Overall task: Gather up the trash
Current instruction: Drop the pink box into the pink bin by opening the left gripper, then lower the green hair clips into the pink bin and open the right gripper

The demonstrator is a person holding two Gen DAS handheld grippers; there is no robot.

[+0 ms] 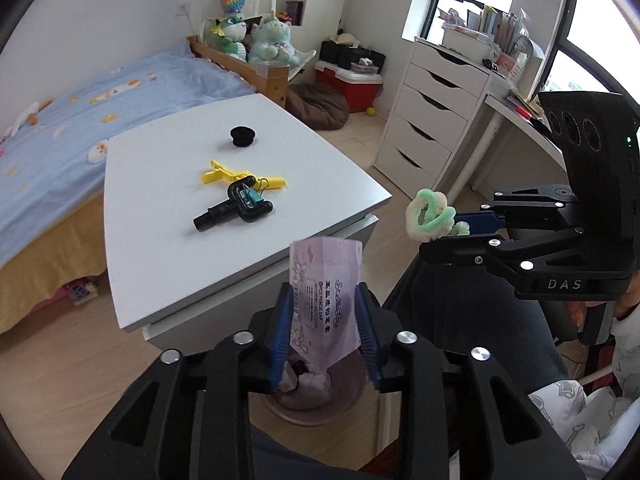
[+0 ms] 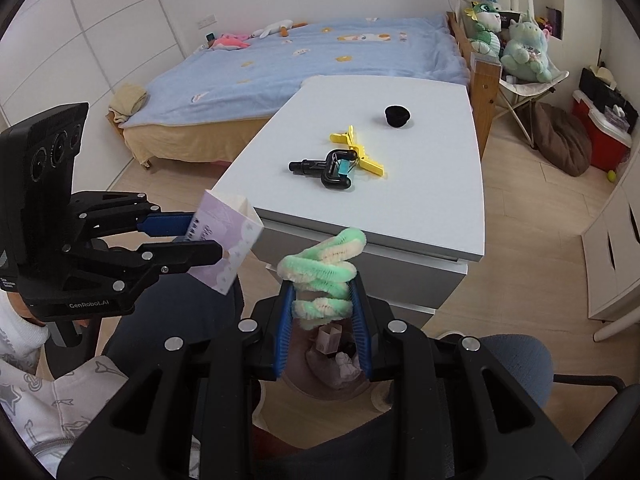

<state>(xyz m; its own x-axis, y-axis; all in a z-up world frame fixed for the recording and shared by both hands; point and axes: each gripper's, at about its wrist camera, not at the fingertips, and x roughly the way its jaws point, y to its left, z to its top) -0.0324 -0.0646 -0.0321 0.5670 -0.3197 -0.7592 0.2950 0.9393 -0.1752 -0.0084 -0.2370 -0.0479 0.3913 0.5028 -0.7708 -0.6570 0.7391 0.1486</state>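
My left gripper (image 1: 325, 300) is shut on a small purple paper carton (image 1: 325, 292), held upright above a pinkish trash bin (image 1: 316, 404) on the floor. The carton also shows in the right wrist view (image 2: 230, 240). My right gripper (image 2: 322, 300) is shut on a twisted green and cream fuzzy pipe cleaner (image 2: 326, 268), also above the bin (image 2: 336, 364), which holds crumpled paper. In the left wrist view the pipe cleaner (image 1: 430, 216) hangs just right of the table's corner.
A white table (image 1: 168, 248) holds a black cap (image 1: 242, 136), a yellow clip (image 1: 224, 174) and a black pipe-shaped part (image 1: 236, 208). A blue bed (image 1: 80, 104) lies behind. A white drawer unit (image 1: 432, 112) and desk stand right. My dark-trousered legs flank the bin.
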